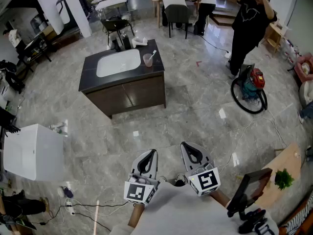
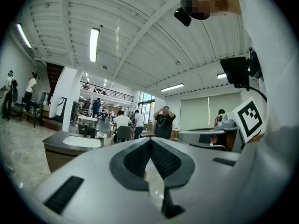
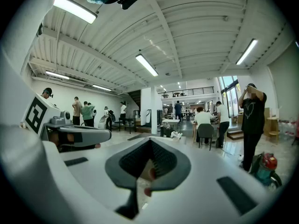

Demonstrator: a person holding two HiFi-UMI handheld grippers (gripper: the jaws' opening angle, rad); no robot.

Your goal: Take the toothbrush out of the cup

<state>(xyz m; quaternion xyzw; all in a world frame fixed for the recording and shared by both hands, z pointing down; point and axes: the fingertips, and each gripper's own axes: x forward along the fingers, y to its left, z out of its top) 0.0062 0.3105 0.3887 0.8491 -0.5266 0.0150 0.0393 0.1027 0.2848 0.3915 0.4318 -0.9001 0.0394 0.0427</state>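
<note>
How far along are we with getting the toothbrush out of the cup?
Nothing done yet: the toothbrush stands in the pink cup on the sink counter. In hand: nothing; left claw and right claw are shut, empty, well short of that counter. Left: approach, grip, lift it out.

The left tongs [image 1: 152,152] and right tongs [image 1: 185,145] are held out about level, side by side and slightly apart, tips pointing forward. Each pair of jaws is closed tip to tip, gripping nothing.

Glossy marbled stone floor [image 1: 195,106], dark wood-look cabinet [image 1: 132,94], smooth white basin [image 1: 117,62], possibly translucent plastic cup [image 1: 147,59]
</note>
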